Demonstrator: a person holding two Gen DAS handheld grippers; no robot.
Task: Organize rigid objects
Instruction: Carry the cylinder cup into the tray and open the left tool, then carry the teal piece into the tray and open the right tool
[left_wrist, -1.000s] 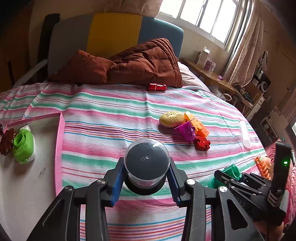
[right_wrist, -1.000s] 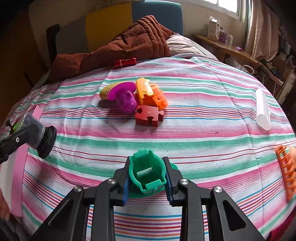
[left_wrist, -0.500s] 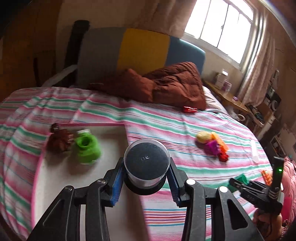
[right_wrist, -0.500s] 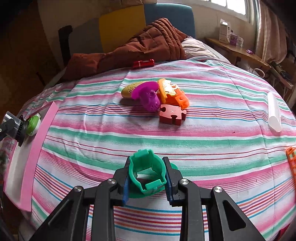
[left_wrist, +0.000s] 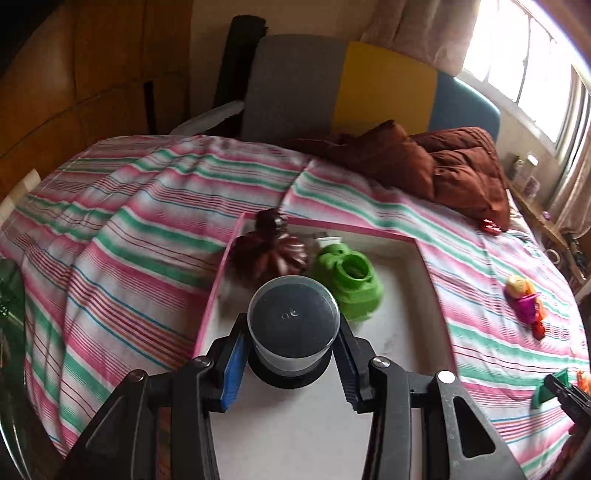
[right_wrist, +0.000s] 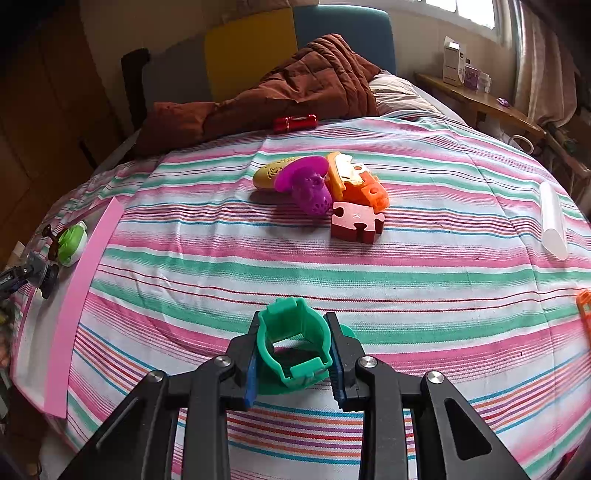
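- The clear capped jar (left_wrist: 293, 325), dark inside with a black base, is clamped between the pads of the left tongs (left_wrist: 291, 354), which stand wide around its girth. It hangs over the near part of the pink-rimmed tray (left_wrist: 421, 254) on the bed.
- Already in the tray, just beyond the jar: a lime-green toy (left_wrist: 351, 284) and a dark maroon ribbed piece (left_wrist: 269, 251), the two side by side.
- The right tongs (right_wrist: 293, 350) are closed narrowly on a teal plastic ring piece (right_wrist: 291, 343), held low over the striped bedspread (right_wrist: 406, 266), well apart from the tray.
- Still loose on the bedspread: a clump of a yellow oval toy (right_wrist: 267, 171), a purple mushroom-like toy (right_wrist: 308, 184), an orange toy (right_wrist: 356, 181) and a red puzzle piece (right_wrist: 356, 219); farther off, a small red cylinder (right_wrist: 295, 123) by the brown quilt (right_wrist: 295, 88) and a white tube (right_wrist: 552, 221).
- Risk: the jar is round and smooth, so released tilted or from too high it may roll across the tray and knock the green toy.
- Risk: lowered too far forward, it would land on the green toy rather than the tray floor.
- Risk: the tray sits on soft bedding, so a hard push down could tip its contents.
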